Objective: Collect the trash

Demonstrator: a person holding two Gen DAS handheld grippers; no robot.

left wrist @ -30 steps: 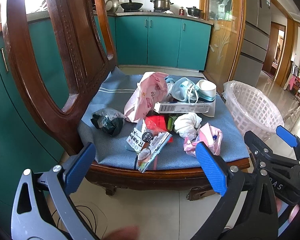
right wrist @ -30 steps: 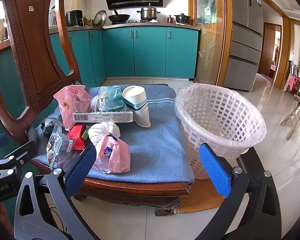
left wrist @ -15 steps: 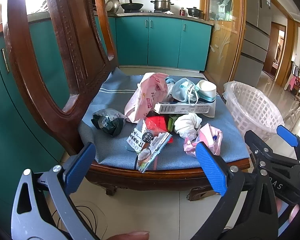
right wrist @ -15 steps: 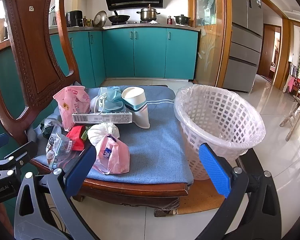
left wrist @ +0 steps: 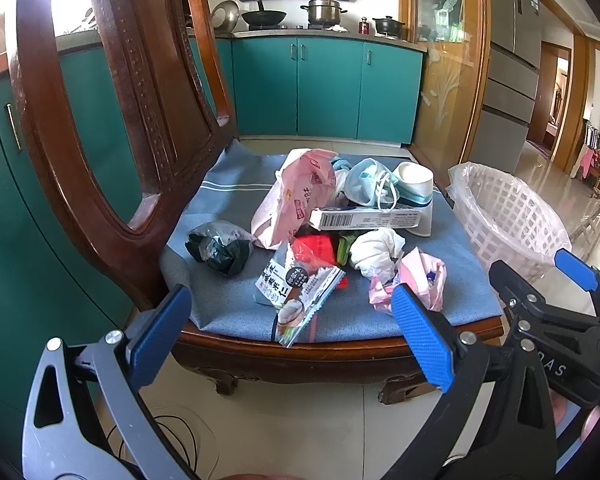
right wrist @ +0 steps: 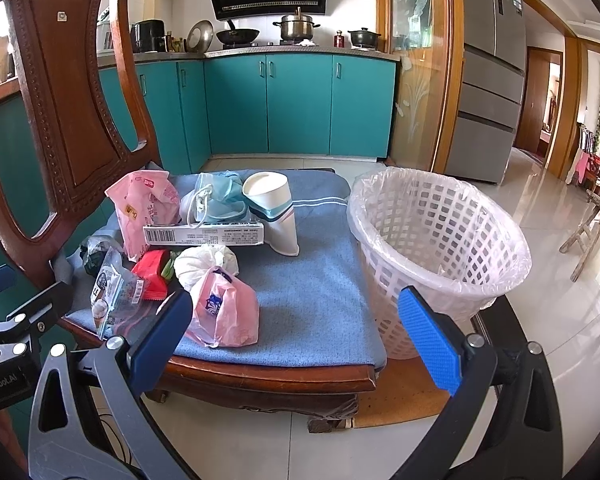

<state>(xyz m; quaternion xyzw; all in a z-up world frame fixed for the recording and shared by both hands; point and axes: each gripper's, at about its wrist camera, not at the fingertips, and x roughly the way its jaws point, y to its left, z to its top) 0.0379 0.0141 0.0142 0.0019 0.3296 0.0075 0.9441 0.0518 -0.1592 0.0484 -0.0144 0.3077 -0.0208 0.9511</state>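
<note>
Trash lies on a chair's blue cushion [left wrist: 236, 304]: a pink bag [left wrist: 296, 208], a long white box [left wrist: 364, 218], a paper cup [right wrist: 272, 204], face masks [left wrist: 366, 184], a dark crumpled bag [left wrist: 218, 246], a snack wrapper [left wrist: 296, 292], a red packet [left wrist: 314, 248], a white wad [left wrist: 374, 250] and a small pink bag [right wrist: 224, 308]. A white lined basket [right wrist: 436, 240] stands to the right of the chair. My left gripper [left wrist: 292, 336] is open and empty before the cushion's front edge. My right gripper [right wrist: 292, 340] is open and empty, in front of the small pink bag and basket.
The carved wooden chair back [left wrist: 100, 128] rises on the left. Teal kitchen cabinets [right wrist: 296, 104] stand behind, a grey fridge [right wrist: 492, 76] at the right. The floor is glossy tile [right wrist: 560, 272]. A black cable [left wrist: 172, 440] lies on the floor under the left gripper.
Both grippers have barely shifted; the view has drifted slightly. Nothing was taken hold of or moved on the cushion.
</note>
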